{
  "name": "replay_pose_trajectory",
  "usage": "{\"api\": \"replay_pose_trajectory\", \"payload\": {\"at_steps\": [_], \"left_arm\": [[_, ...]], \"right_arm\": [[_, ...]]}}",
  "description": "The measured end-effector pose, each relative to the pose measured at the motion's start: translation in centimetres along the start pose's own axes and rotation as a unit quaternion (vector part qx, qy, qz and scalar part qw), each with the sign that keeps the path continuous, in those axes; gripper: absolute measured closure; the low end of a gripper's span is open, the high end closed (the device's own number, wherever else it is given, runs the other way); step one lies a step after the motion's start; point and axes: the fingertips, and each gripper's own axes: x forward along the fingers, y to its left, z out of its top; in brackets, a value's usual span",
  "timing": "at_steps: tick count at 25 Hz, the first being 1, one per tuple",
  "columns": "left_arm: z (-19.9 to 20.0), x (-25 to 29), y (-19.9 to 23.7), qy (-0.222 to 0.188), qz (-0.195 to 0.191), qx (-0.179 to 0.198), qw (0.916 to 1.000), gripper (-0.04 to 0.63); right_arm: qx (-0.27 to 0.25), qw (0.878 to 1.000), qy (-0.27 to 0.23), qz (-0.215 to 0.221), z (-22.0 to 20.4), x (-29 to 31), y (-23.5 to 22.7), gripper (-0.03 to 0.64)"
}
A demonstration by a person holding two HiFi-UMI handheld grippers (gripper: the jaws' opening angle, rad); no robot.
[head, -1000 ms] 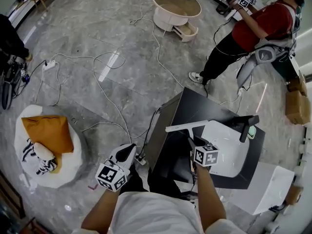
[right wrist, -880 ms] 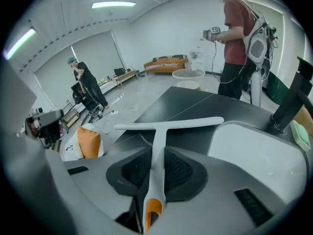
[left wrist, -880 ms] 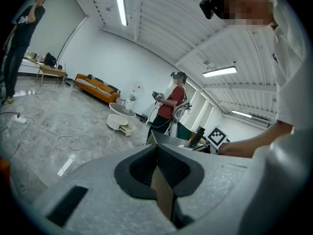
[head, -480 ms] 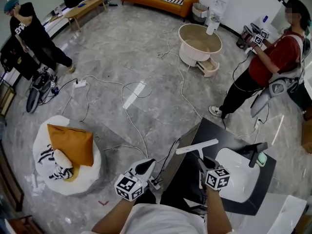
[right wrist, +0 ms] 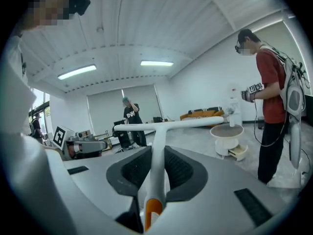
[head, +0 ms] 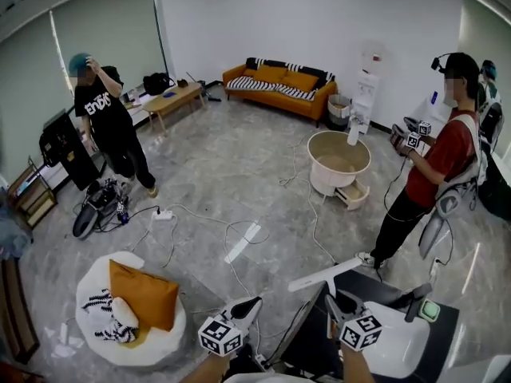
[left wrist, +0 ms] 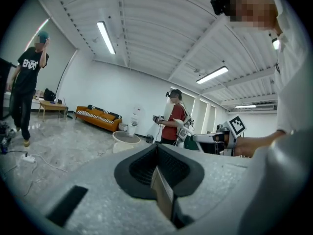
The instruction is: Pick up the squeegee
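Note:
The squeegee (head: 323, 274) is white and T-shaped, with a long straight blade and a handle that turns orange near its end. My right gripper (head: 335, 300) is shut on the handle and holds it up above the black counter. In the right gripper view the squeegee (right wrist: 168, 125) runs up between the jaws of that gripper (right wrist: 157, 155), its blade level across the top. At the lower middle of the head view my left gripper (head: 243, 308) holds nothing. The left gripper view shows the left gripper (left wrist: 157, 153) with its jaws closed together and the raised right gripper at the right.
A black counter with a white sink (head: 399, 349) and a black faucet (head: 417, 300) lies below my right hand. A person in red (head: 435, 174) stands at the right, another in black (head: 108, 126) at the left. On the floor are cables (head: 231, 238), a round tub (head: 339, 162) and a beanbag (head: 132, 309).
Both grippers have risen, the right one more, carrying the squeegee up from over the sink. The head view has tilted up from the floor to the whole room.

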Motion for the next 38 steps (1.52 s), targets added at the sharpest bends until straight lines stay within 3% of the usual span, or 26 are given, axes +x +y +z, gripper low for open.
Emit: {"api": "replay_pose_trajectory", "payload": {"at_steps": [5, 10, 19, 31, 38], "left_arm": [[5.1, -0.4, -1.4, -0.031, -0.002, 0.035, 0.9989, 0.580], [9.2, -0.6, -3.2, -0.055, -0.009, 0.074, 0.9957, 0.580], [14.6, -1.0, -5.6, -0.100, -0.017, 0.116, 0.9880, 0.580], [17.7, -2.0, -8.0, -0.134, -0.008, 0.145, 0.9803, 0.580], [17.6, -2.7, -8.5, -0.138, 0.006, 0.150, 0.9790, 0.580]], "right_arm": [[-0.033, 0.997, -0.062, 0.030, 5.9, -1.6, 2.9, 0.531], [-0.059, 0.989, -0.133, 0.032, 10.7, -3.4, 4.1, 0.531], [-0.074, 0.971, -0.228, 0.019, 15.0, -7.5, 3.9, 0.531], [-0.106, 0.951, -0.289, 0.021, 18.3, -11.6, 4.9, 0.531], [-0.106, 0.951, -0.291, 0.012, 18.1, -12.1, 5.1, 0.531]]}}
